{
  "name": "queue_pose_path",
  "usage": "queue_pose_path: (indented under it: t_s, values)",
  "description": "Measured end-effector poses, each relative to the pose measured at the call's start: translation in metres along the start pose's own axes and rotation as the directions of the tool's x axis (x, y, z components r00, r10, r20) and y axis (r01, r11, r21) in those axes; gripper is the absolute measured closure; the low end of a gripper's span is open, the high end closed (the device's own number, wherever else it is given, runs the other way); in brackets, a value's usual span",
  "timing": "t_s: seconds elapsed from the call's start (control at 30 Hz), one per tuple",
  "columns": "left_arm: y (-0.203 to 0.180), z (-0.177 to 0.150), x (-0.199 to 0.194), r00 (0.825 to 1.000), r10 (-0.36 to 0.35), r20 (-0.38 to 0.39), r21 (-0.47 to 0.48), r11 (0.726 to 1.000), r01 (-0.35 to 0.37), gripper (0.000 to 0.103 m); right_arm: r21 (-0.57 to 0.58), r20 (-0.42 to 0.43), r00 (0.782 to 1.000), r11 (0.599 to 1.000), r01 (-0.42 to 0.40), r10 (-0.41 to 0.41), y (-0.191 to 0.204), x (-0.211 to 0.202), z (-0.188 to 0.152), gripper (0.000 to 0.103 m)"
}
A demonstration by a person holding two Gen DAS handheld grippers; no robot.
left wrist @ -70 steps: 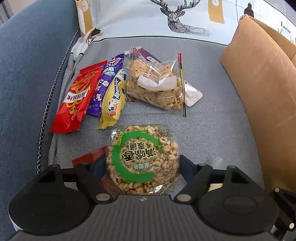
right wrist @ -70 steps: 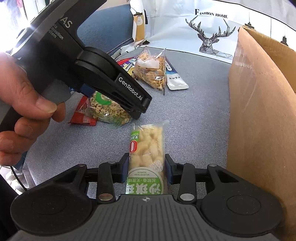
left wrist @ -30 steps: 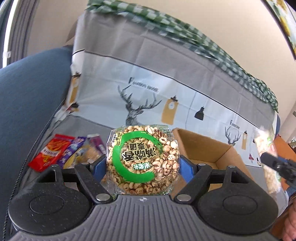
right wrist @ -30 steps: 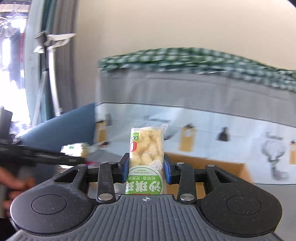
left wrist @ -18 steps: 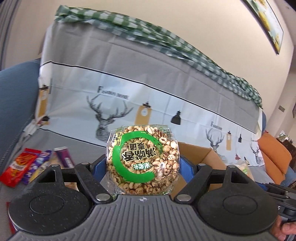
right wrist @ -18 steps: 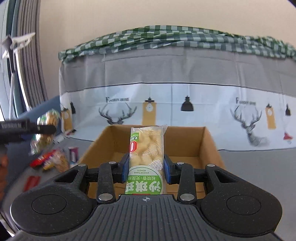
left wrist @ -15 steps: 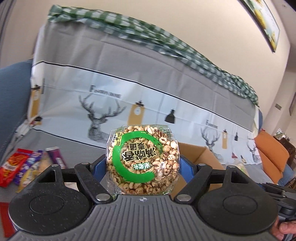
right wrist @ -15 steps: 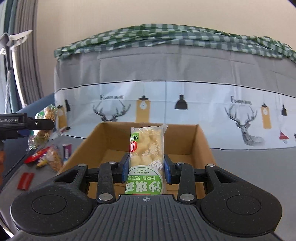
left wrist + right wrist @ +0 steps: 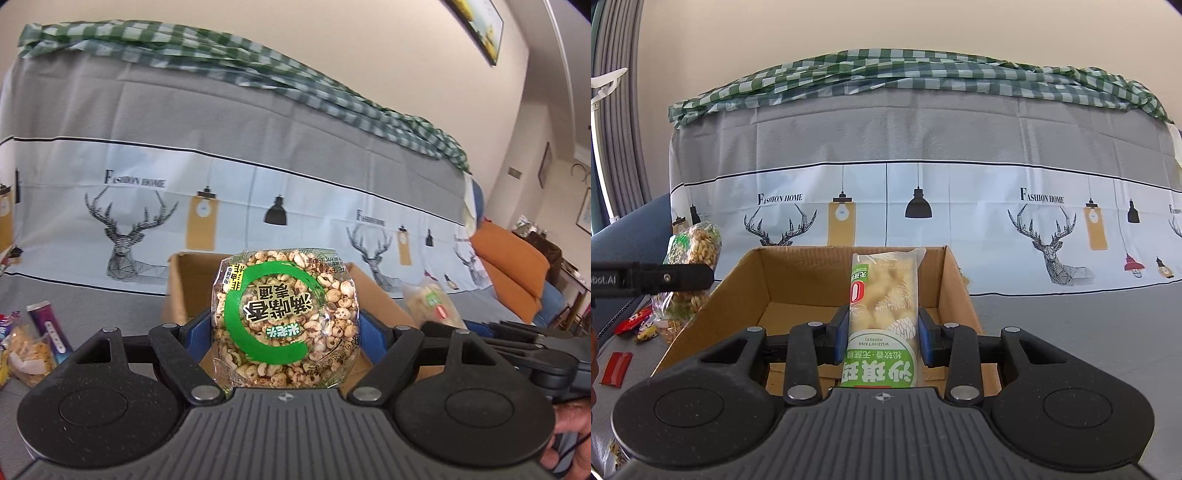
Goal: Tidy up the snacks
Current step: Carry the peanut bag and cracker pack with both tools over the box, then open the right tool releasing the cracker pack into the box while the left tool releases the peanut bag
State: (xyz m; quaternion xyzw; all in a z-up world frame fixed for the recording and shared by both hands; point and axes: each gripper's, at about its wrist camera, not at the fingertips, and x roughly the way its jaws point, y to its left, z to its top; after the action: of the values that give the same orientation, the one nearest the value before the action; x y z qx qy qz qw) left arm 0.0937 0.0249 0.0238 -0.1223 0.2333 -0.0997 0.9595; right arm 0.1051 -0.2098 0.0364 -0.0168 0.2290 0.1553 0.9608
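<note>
Two snack packs held at an open box

While a deer-print cover (image 9: 923, 206) drapes the sofa behind, an open cardboard box (image 9: 798, 280) sits on the grey seat. Spread wide, the left gripper (image 9: 284, 332) clamps a round puffed-grain pack (image 9: 284, 317) before the box. Jaws narrowed, the right gripper (image 9: 882, 332) pinches a slim pine-nut pastry pack (image 9: 882, 295) upright over it. Loose snacks (image 9: 26, 347) lie at far left.

We can't see most of the cardboard box (image 9: 184, 291) floor: puffed-grain pack (image 9: 284, 317) covers it. Loose snacks (image 9: 26, 347) at sofa's left edge are cut off, labels unreadable.
</note>
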Motion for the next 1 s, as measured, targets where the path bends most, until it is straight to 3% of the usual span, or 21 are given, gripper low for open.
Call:
queue_pose_path:
  t_s: [1.0]
  values:
    - [0.0015,-0.0006,-0.0013,0.999,-0.034,0.004,-0.02,0.999,0.035,0.02,-0.011,0.021,1.0,1.0,0.011,-0.011,0.0039,-0.0022,0.0003,0.065]
